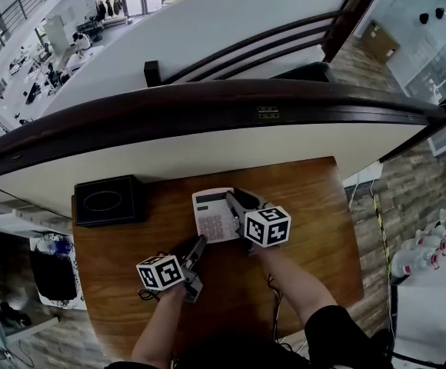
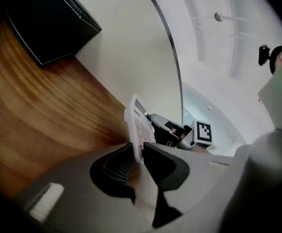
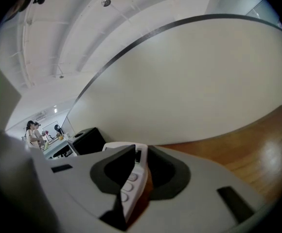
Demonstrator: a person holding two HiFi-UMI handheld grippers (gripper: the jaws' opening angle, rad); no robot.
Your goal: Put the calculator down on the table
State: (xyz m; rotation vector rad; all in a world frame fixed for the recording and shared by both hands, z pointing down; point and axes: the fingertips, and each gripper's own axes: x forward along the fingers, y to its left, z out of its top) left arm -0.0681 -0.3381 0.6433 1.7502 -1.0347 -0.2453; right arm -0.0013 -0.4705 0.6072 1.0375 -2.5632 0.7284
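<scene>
We pinched the calculator in both the left gripper and the right gripper, tilted between them just over the table. The set-down seemed underway; next came lowering it flat, then opening both jaws.

Brightly and evenly lit throughout, from overhead, with no hard shadows. In the head view, strongly bowed by the wide lens: dark rail curved across the middle, corners squeezed, sharp at centre and softer toward the rim; white calculator bright but not blown out; only a faint soft shadow on the wooden table near centre. In the left gripper view, black vignette at the upper left and right corners, a greenish blurred smear down the right edge, soft focus on the left gripper along the bottom. In the right gripper view, pale ceiling nearly washed out at upper left, dark green-tinged rim at left, mild sheen on the table at lower right, right gripper blurred at the bottom.
</scene>
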